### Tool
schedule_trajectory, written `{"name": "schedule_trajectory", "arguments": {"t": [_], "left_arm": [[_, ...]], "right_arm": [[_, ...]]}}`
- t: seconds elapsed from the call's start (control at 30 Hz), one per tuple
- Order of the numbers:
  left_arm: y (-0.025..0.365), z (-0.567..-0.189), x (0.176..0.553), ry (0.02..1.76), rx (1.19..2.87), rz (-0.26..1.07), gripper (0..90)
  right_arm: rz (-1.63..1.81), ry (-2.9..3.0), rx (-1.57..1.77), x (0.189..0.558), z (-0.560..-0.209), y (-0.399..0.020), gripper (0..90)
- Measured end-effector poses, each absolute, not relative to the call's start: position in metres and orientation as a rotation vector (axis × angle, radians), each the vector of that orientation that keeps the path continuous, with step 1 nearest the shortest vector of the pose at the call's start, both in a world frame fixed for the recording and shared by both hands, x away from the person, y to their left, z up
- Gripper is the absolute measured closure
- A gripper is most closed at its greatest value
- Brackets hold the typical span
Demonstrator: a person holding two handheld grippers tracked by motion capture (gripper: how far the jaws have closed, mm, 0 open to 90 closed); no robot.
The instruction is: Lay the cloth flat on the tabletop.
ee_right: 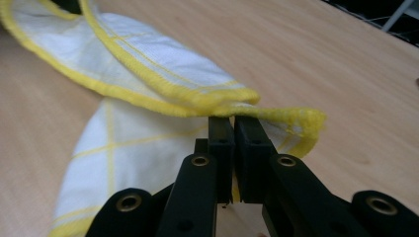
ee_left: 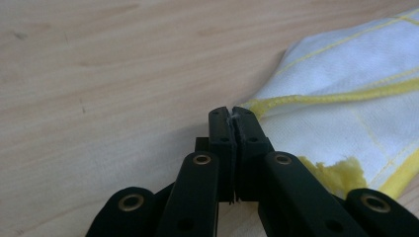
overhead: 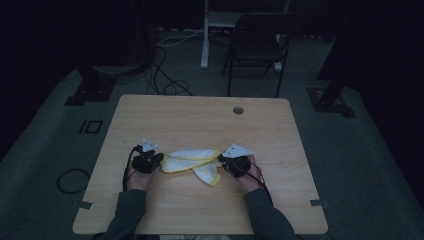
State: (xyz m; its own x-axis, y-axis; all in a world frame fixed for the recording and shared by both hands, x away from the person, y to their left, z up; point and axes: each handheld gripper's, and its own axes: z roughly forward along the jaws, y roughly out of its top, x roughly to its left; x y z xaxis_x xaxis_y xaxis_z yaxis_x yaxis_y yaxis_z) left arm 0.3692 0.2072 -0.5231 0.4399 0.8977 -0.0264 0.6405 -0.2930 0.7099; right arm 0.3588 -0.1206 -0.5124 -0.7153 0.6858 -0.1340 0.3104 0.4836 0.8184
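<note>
Yellow-edged cloth [overhead: 194,162] lay bunched at the table's [overhead: 200,120] six o'clock edge. Left gripper [overhead: 161,159] and right gripper [overhead: 221,159] each pinched an end; spreading or folding remained undone.

Dim recording studio or lab: lone wooden worktop [overhead: 200,120] on grey carpet, black drapes behind, rig stands [overhead: 92,85], loose cables [overhead: 165,75] (one folding chair [overhead: 255,45] pushed back).
</note>
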Motion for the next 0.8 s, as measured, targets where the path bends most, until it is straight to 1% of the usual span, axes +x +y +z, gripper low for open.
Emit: {"name": "schedule_trajectory", "arguments": {"t": [0.07,0.13,0.23,0.33,0.5,0.67,0.8], "left_arm": [[0.206,-0.523,0.367,1.258,2.051,0.506,85.0],[0.205,-0.52,0.364,1.241,2.046,0.511,78.9],[0.201,-0.513,0.361,1.21,2.04,0.528,74.0],[0.193,-0.505,0.359,1.15,2.04,0.526,71.4],[0.167,-0.496,0.358,0.986,2.072,0.51,66.7],[0.141,-0.496,0.36,0.894,2.116,0.488,62.6],[0.125,-0.497,0.358,0.811,2.136,0.484,56.7]], "right_arm": [[1.124,2.291,0.817,0.353,-0.516,-0.12,86.8],[1.129,2.289,0.822,0.351,-0.518,-0.122,86.8],[1.144,2.292,0.838,0.35,-0.52,-0.124,86.7],[1.155,2.288,0.839,0.35,-0.521,-0.124,86.7],[1.164,2.283,0.845,0.35,-0.521,-0.123,86.6],[1.172,2.279,0.85,0.352,-0.521,-0.124,86.6],[1.179,2.281,0.856,0.352,-0.521,-0.123,86.4]]}}
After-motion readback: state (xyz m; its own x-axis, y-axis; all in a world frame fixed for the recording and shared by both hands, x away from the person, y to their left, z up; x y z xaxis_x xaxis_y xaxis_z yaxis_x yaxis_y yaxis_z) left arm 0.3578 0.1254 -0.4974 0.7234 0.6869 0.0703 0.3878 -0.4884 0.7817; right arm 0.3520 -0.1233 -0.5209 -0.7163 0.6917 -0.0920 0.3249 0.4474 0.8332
